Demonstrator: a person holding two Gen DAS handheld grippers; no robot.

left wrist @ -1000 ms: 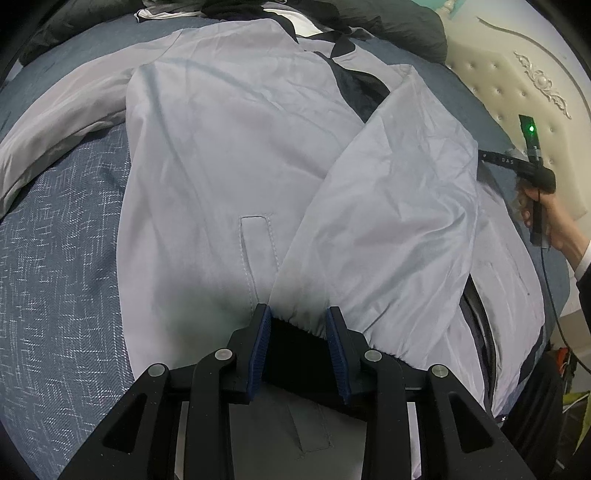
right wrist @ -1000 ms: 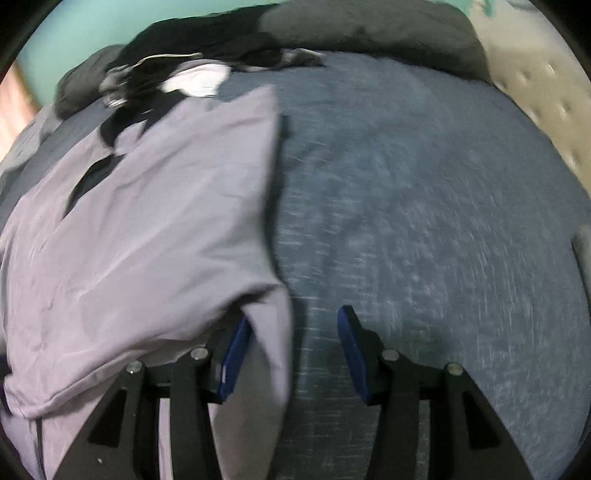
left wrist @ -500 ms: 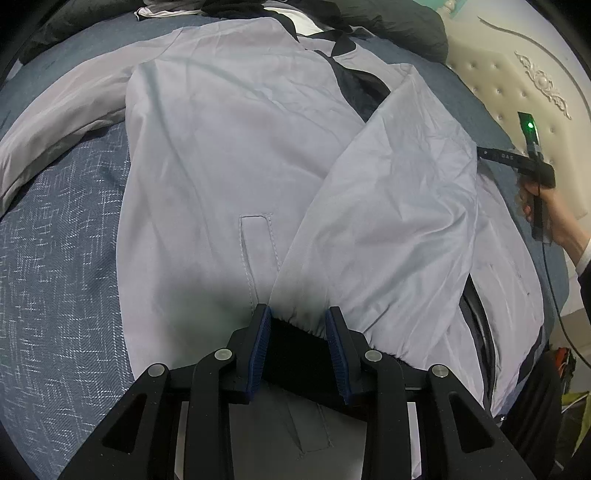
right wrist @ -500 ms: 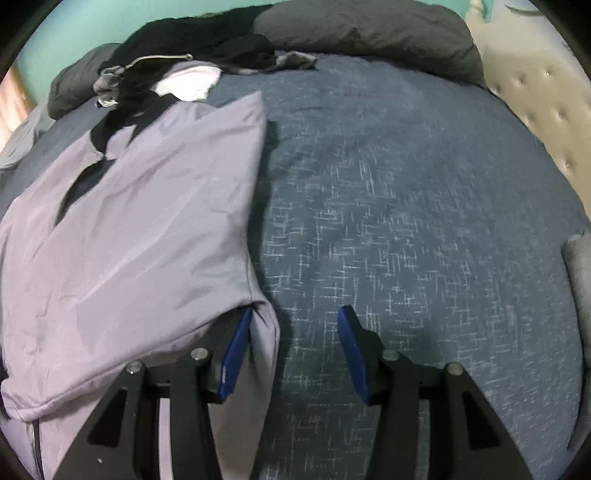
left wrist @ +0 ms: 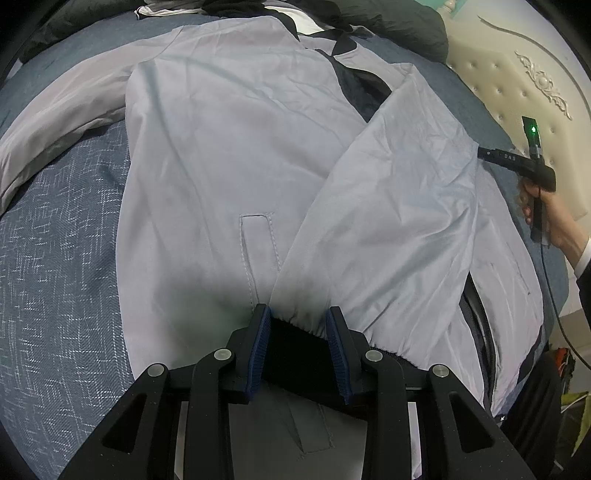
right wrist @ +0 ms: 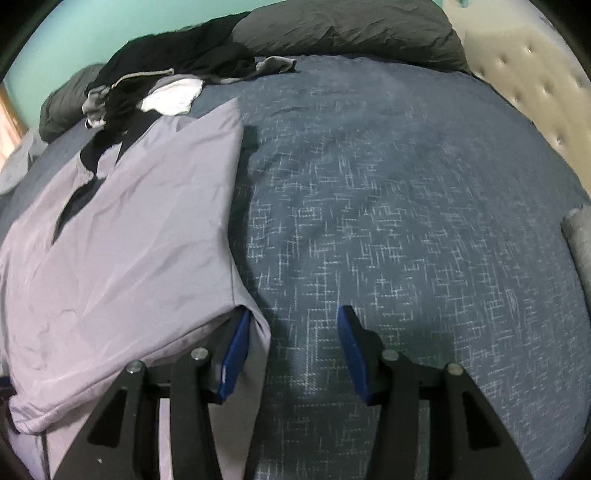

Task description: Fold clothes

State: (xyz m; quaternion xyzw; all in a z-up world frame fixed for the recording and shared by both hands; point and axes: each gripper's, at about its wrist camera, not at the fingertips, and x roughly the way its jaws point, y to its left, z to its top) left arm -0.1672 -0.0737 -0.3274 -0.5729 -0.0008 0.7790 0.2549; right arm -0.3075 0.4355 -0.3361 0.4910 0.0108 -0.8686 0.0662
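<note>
A pale grey jacket (left wrist: 229, 155) with a dark collar lies spread flat on the blue bedspread (right wrist: 406, 203). Its right sleeve (left wrist: 399, 206) is folded diagonally across the front. My left gripper (left wrist: 297, 325) is shut on that sleeve's black cuff (left wrist: 295, 343), which fills the space between the pads. My right gripper (right wrist: 293, 332) is open at the edge of the jacket (right wrist: 129, 240), with fabric draped over its left finger (right wrist: 236, 343) and bare bedspread between the jaws. In the left wrist view a hand (left wrist: 554, 218) holds the right gripper's handle (left wrist: 535, 173) at the jacket's far side.
A heap of dark clothes (right wrist: 177, 70) and a dark grey pillow (right wrist: 343, 29) lie at the head of the bed. A cream tufted headboard (left wrist: 517, 85) runs along the right. The jacket's other sleeve (left wrist: 55, 122) stretches out left. A grey item (right wrist: 580, 240) pokes in at the right edge.
The right wrist view has gone from blurred to steady, and that gripper has shifted slightly along the jacket's edge. The left gripper keeps hold of the cuff in the same place.
</note>
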